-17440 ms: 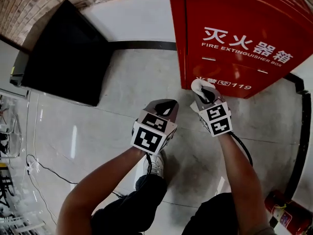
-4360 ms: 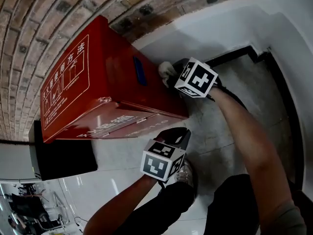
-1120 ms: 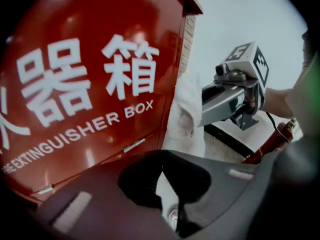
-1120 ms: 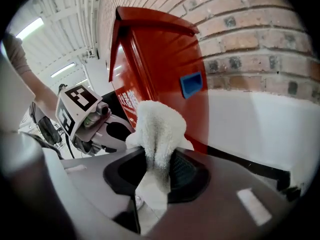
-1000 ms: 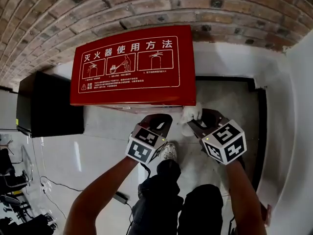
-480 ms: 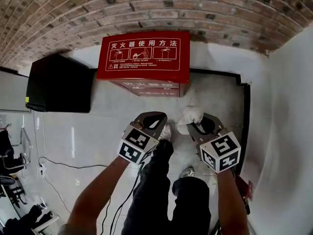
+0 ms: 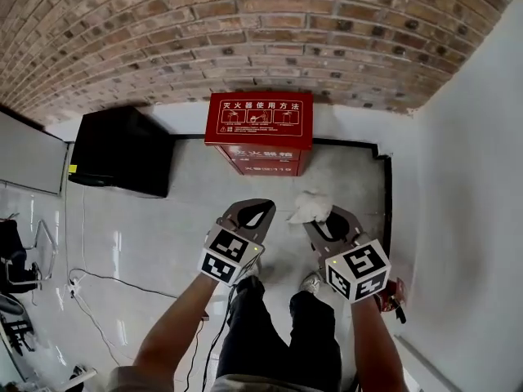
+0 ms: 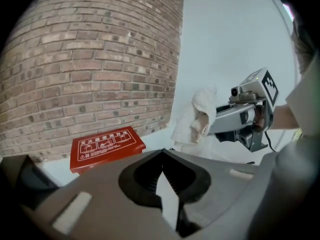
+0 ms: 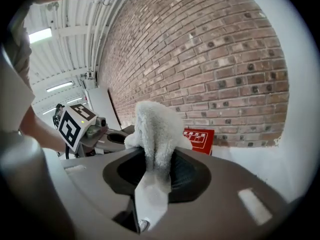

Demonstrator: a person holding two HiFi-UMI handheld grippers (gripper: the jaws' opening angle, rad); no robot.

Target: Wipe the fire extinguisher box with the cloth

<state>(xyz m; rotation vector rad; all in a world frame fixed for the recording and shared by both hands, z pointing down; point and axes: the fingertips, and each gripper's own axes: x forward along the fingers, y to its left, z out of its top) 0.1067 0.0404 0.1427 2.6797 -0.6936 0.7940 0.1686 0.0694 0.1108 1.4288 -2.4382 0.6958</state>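
The red fire extinguisher box stands on the floor against the brick wall, well below and ahead of both grippers. It also shows small in the left gripper view as the box and in the right gripper view as the box. A white cloth bunches out of my right gripper, which is shut on it. Up close the cloth is pinched between the jaws of the right gripper. My left gripper hangs beside it, shut and holding nothing, its tips meeting in the left gripper.
A black cabinet stands left of the box. The brick wall runs behind, and a white wall closes the right side. A small red extinguisher lies by the person's right foot. Cables trail on the glossy floor at left.
Both grippers have risen and drawn back from the box, which now looks much smaller and farther off. The cloth stays in the right gripper.
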